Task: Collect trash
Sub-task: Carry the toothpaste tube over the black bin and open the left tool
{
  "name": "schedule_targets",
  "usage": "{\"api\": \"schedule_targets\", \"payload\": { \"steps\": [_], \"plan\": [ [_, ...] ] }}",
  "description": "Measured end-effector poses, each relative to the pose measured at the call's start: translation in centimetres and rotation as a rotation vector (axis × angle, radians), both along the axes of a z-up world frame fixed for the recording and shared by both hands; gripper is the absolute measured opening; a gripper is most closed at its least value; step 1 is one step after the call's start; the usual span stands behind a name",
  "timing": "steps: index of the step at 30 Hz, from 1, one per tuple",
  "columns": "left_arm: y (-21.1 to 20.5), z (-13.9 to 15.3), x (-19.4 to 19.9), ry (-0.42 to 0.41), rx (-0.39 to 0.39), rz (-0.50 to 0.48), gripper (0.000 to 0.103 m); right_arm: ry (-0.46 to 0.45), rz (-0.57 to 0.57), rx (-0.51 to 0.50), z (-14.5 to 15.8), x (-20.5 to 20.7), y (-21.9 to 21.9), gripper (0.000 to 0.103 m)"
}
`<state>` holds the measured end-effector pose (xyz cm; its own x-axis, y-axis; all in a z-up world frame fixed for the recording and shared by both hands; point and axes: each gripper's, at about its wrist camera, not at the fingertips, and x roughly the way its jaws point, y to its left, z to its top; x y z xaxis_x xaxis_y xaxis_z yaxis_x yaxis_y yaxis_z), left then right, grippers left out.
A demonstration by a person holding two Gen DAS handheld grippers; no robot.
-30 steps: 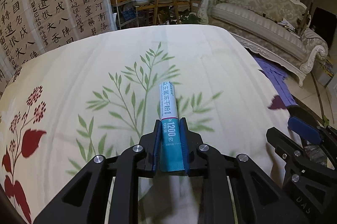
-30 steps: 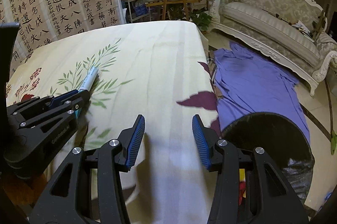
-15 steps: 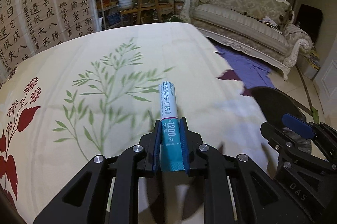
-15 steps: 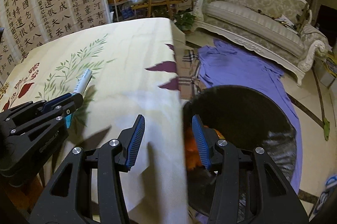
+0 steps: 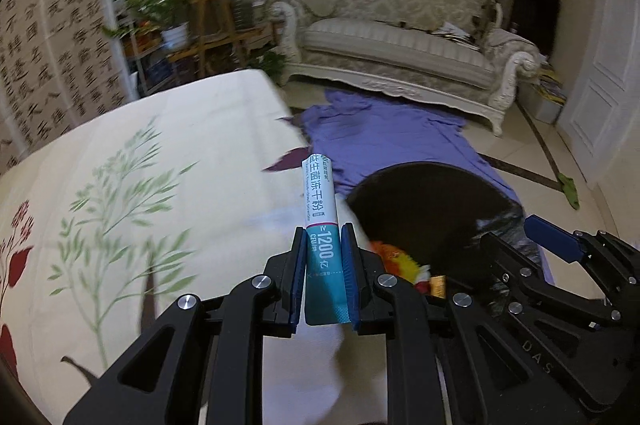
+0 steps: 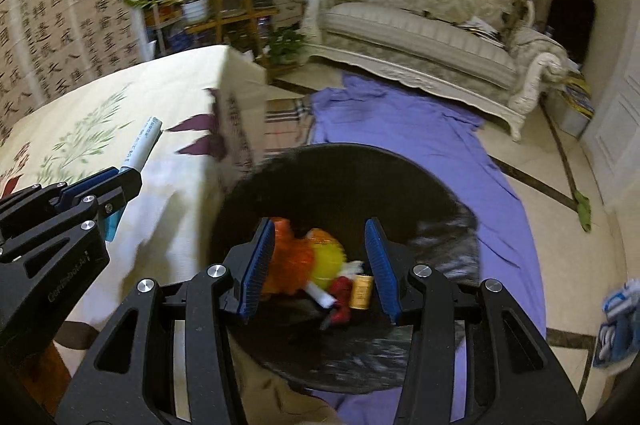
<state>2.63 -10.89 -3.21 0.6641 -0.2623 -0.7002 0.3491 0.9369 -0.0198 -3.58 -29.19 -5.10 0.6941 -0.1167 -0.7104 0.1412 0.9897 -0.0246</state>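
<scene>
My left gripper (image 5: 323, 257) is shut on a slim white and teal sachet (image 5: 320, 209) that sticks up between its blue pads. It hangs over the right edge of the cream floral tablecloth (image 5: 160, 185), close to the black-lined trash bin (image 5: 432, 201) on the floor. In the right wrist view the sachet (image 6: 142, 145) and the left gripper (image 6: 116, 181) show at the left. My right gripper (image 6: 320, 265) stands open with nothing held, right above the bin (image 6: 340, 177), where orange, yellow and red wrappers (image 6: 308, 261) lie.
A purple cloth (image 6: 420, 137) is spread on the tiled floor under and beyond the bin. An ornate sofa (image 5: 400, 37) stands behind it, plants on wooden stands (image 5: 200, 17) at the back left. A blue and white item (image 6: 616, 321) lies on the floor at the right.
Both grippers have swept right, from over the tablecloth to the table's edge and the bin. The bin and its trash have come into view. The sachet stays clamped and the right jaws stay open.
</scene>
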Motion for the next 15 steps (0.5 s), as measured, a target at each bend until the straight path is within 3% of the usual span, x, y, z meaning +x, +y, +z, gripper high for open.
{"api": "schedule_targets", "payload": {
  "steps": [10,11,14,15],
  "plan": [
    [-4.8,-0.8,0.5,-0.019,0.027,-0.091,0.022,-0.018,-0.101,0.002,0.0,-0.7,-4.4,0.046],
    [-5.0,-0.9,0.5,-0.018,0.031,-0.092,0.027,-0.018,-0.105,0.002,0.0,-0.8,-4.5,0.046],
    [-5.3,-1.3,0.7,-0.026,0.046,-0.076,0.054,-0.018,-0.118,0.007,0.0,-0.9,-5.1,0.046],
    [-5.3,-1.3,0.8,-0.026,0.045,-0.073,0.056,-0.018,-0.121,0.007,-0.1,-1.0,-5.3,0.046]
  ]
}}
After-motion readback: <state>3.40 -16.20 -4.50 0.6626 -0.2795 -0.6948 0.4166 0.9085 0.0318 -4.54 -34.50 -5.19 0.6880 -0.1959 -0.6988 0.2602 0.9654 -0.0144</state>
